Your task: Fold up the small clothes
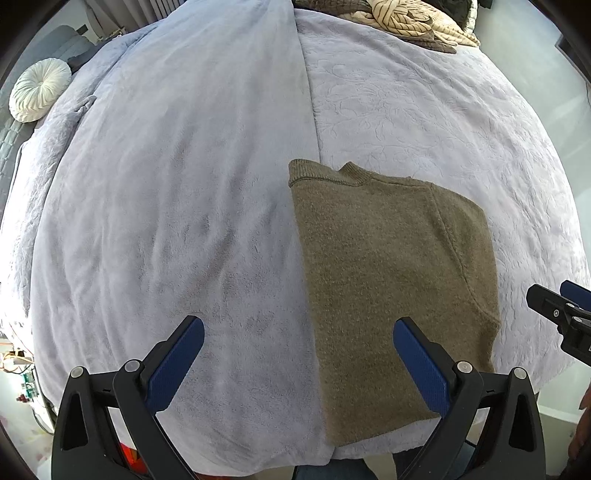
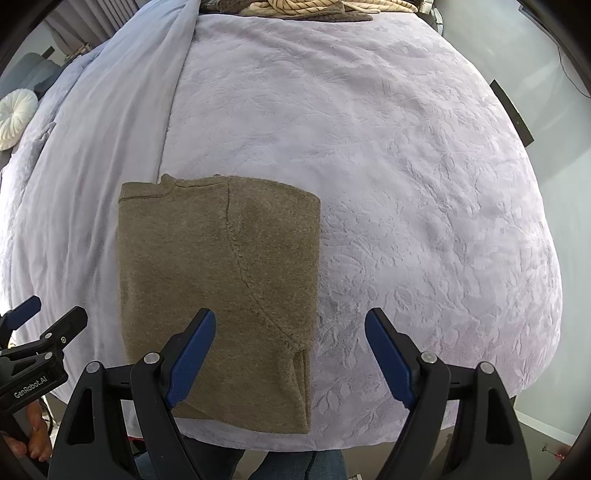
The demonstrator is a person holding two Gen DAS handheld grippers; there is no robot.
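Now | left gripper (image 1: 299, 326): wide open, empty | right gripper (image 2: 290, 319): wide open, empty, above folded sweater (image 2: 218, 280)

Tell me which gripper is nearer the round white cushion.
Left. The left gripper hovers over the brown sweater's left edge, on the round white cushion's side; the right gripper hovers over the sweater's far edge.

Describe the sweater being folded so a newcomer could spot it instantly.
Start at the wide lilac bedspread. Near its front edge lies the sweater, folded into a neat rectangle. It is olive-brown knit and lies flat and alone, unlike the tan striped clothes heaped at the far end.
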